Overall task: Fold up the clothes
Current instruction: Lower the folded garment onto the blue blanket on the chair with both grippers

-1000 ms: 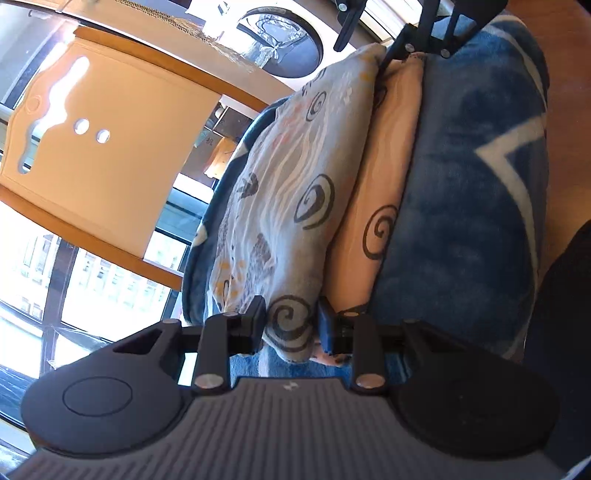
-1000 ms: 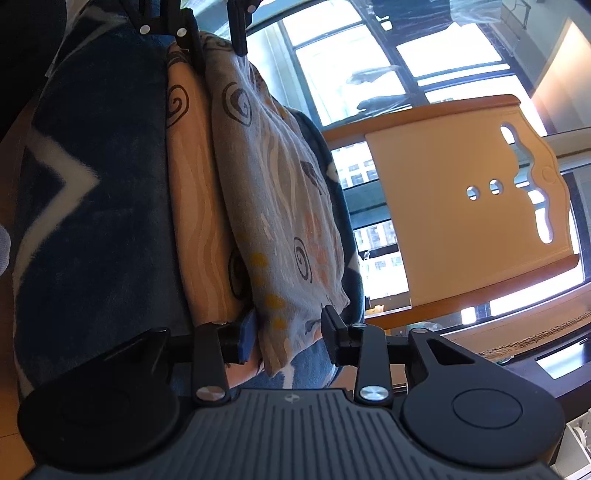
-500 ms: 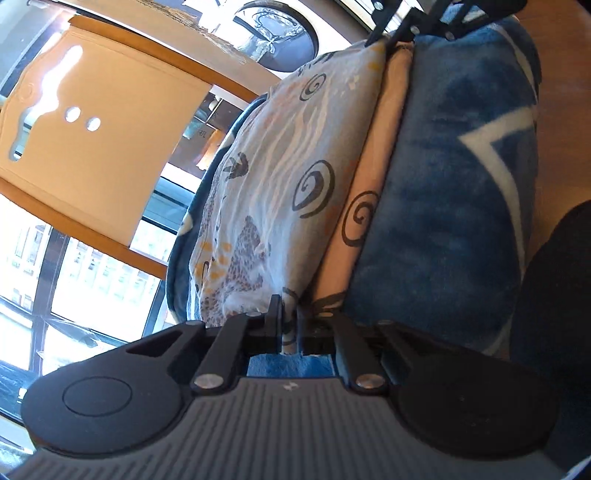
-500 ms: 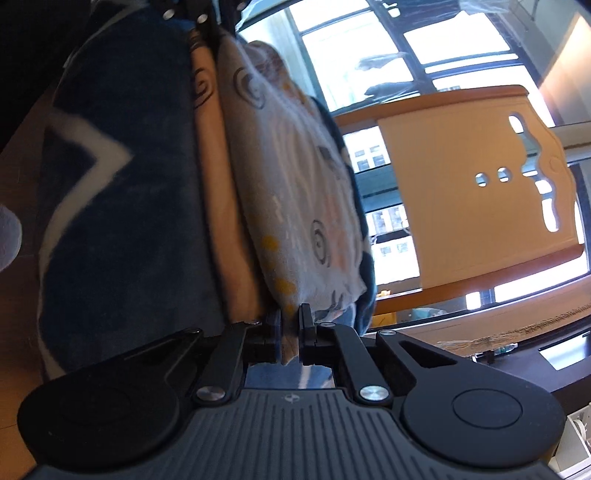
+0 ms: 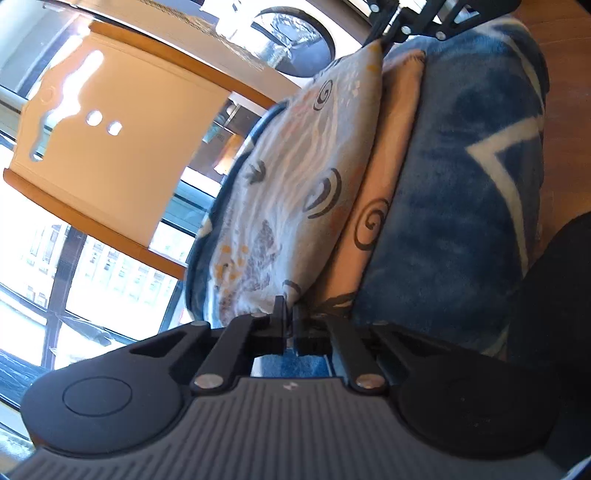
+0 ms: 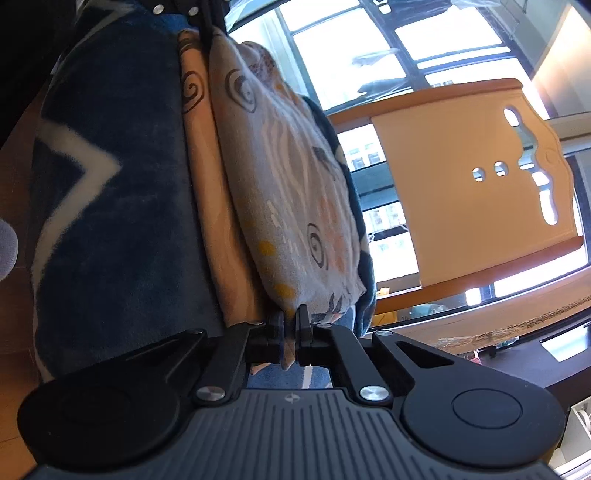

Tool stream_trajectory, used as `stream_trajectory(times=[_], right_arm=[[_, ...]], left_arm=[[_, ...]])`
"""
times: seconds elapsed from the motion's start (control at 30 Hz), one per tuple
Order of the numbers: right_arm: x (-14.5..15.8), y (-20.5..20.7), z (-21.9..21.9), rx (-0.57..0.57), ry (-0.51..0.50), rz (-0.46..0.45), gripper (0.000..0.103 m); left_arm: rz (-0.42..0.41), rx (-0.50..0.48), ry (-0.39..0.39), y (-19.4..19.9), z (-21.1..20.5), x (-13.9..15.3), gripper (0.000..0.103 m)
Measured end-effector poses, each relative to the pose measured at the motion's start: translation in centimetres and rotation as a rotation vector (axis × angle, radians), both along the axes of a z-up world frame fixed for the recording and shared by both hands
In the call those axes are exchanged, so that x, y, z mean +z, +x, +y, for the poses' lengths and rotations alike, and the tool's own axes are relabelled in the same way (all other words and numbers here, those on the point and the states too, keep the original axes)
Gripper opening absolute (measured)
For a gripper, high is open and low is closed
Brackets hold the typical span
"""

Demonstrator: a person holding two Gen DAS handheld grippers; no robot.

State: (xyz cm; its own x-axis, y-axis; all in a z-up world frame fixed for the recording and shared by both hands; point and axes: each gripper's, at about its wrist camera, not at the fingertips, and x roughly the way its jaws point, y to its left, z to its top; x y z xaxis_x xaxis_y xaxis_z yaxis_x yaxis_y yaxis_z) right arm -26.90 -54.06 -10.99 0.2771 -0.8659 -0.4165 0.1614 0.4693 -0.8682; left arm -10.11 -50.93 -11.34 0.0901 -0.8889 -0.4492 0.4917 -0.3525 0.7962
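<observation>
From the left wrist view: left gripper [image 5: 289,325] pinched tight on one corner of the printed cloth [image 5: 295,206], lying on the blue blanket [image 5: 461,206]; far corner of the cloth clamped by the right gripper [image 5: 388,27] at the top of the view. Peach layer [image 5: 380,206] lying flat beside the lifted grey layer, touching it along the fold. Likely risk: only a thin bit of hem between the pads, so a slip under a quick pull; also a chance of dragging the peach layer, or the blanket, along. Open room above the cloth toward the wooden chair back [image 5: 110,147], well apart. From the right wrist view: right gripper [image 6: 291,328] likewise pressed shut on the near corner of the cloth [image 6: 288,192], a small tab of fabric poking out below the pads; left gripper [image 6: 207,14] clamped on the far corner. Uneven lift of the two corners likely to skew the fold. Blanket [image 6: 110,206] edge close on the side away from the chair back [image 6: 461,192]; clear space toward the chair.
</observation>
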Motion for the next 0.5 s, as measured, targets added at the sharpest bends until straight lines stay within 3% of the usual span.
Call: stream_trajectory(times=[0.1,0.27,0.5], right_arm=[[1.2,-0.4,1.0,-0.007,-0.006,-0.052,0.002],[-1.7,-0.4,0.9,0.001,0.024,0.020,0.002],[-1.4,-0.7,1.3,-0.016,0.030,-0.005,0.002]], left_arm=[[0.000,-0.006,0.027,0.0,0.0,-0.4,0.000],[-0.024,-0.012,0.051,-0.1,0.0,-1.5,0.000],[-0.009,-0.004,0.061,-0.1,-0.1,-1.4,0.000]])
